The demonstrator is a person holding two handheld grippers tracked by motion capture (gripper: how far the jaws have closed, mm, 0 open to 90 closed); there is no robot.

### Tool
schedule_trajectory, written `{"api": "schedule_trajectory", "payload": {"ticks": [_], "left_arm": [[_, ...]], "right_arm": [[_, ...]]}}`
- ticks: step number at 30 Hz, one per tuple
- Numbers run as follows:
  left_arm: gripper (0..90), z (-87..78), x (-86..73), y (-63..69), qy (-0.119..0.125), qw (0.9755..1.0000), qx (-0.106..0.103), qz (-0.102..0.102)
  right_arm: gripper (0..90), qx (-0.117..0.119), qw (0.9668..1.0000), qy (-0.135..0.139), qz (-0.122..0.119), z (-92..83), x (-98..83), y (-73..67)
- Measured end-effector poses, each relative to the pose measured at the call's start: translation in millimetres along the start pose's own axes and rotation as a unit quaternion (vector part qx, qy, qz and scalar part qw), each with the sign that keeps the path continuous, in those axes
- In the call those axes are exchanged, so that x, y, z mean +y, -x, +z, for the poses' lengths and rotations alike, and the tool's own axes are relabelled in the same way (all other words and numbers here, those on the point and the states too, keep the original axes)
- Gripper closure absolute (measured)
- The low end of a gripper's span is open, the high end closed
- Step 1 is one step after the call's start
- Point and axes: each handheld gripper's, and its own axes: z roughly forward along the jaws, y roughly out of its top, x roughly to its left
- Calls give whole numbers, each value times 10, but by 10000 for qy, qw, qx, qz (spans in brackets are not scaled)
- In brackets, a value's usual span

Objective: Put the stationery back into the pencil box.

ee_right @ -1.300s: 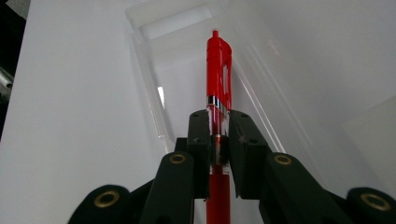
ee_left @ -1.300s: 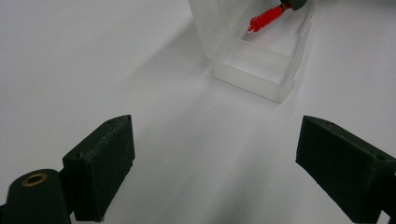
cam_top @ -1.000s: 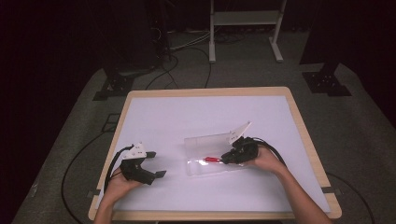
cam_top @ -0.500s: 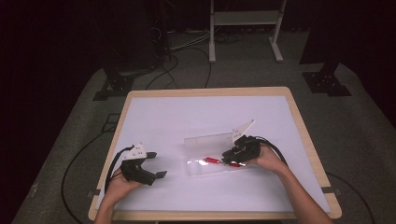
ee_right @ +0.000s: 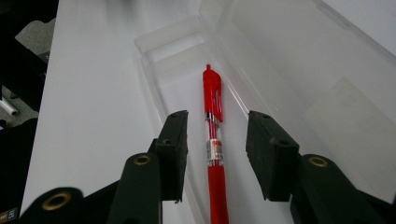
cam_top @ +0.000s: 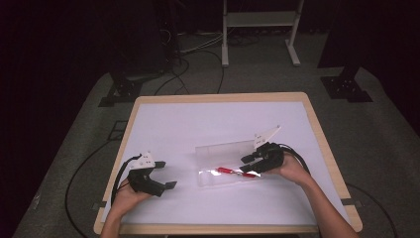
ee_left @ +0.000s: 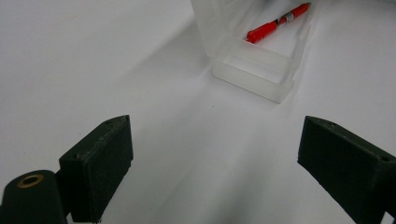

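A red pen [ee_right: 214, 140] lay lengthwise in the bottom tray of a clear plastic pencil case [cam_top: 225, 163], its lid raised, on the white worktop [cam_top: 198, 124], right of centre and nearer the front edge. The right hand-held gripper [ee_right: 215, 154] hung just over the pen at the case's right end, jaws partly spread on either side of the barrel and clear of it; they had just been opening, the pen lying loose between them. Near the front-left corner, the left hand-held gripper [cam_top: 166, 184] rested in the person's hand, jaws spread wide with nothing between them, aimed toward the case's near end and well apart from it.
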Motion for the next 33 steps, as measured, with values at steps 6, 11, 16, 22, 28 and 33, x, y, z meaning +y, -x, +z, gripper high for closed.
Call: {"api": "schedule_trajectory", "payload": {"ticks": [6, 11, 16, 22, 28, 33], "left_arm": [[97, -8, -35, 5, -31, 10000, 77, -8], [97, -25, -48, -8, -10, 9999, 106, -26], [94, -32, -58, -14, -36, 9999, 136, -31], [93, -34, -60, -11, -36, 9999, 146, -39], [93, -24, -57, -12, -47, 9999, 127, -40], [93, -22, -48, -2, -35, 9999, 113, -34]], "right_arm": [[540, -106, 9999, 77, 59, -108, -60, -28], [527, -201, 9996, 129, 125, -214, -112, -20], [517, -276, 9992, 200, 220, -305, -174, -7], [482, -377, 9984, 252, 324, -388, -230, 4], [476, -481, 9977, 328, 333, -481, -288, -7], [450, -545, 9971, 339, 408, -560, -348, -11]]}}
